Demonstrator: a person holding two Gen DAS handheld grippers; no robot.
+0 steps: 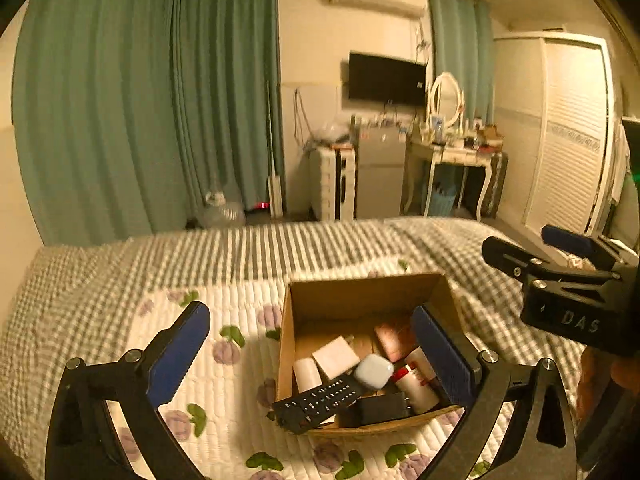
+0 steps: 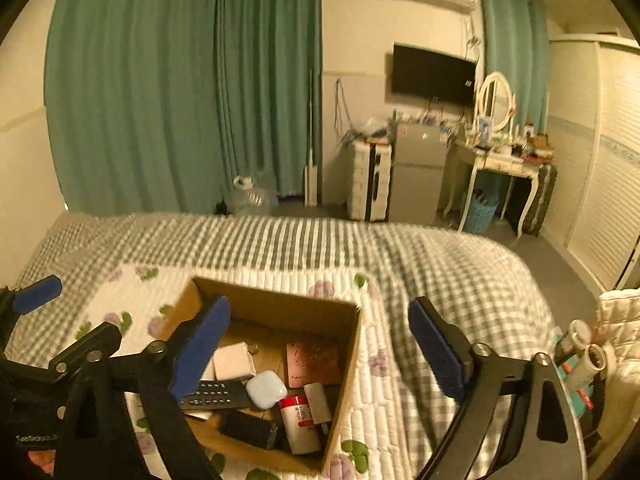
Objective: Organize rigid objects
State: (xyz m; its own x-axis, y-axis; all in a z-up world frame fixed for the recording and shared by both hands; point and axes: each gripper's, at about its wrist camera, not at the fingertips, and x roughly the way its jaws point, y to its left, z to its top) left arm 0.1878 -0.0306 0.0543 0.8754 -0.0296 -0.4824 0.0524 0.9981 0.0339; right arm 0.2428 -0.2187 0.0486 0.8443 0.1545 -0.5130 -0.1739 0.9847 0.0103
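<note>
Now my 2 grippers, left (image 1: 310, 350) and right (image 2: 320, 344), both hang with jaws wide and hold nothing, above 1 box (image 1: 362, 294) on the bed (image 1: 240, 248). Inside I count 1 remote (image 1: 320, 400), 1 pale case (image 1: 374, 370), 1 red-capped bottle (image 2: 298, 424), 1 pink card (image 2: 314, 362).

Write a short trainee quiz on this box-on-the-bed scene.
1. True or false: the left gripper is shut on the remote.
2. Multiple choice: the box sits on A) a desk, B) the bed, C) the floor.
3. Fill in: the remote's end pokes out over the box's ____ wall, as seen from the left wrist.

Key: 1 false, both grippers (right) are open and empty; 2 B; 3 near.
</note>
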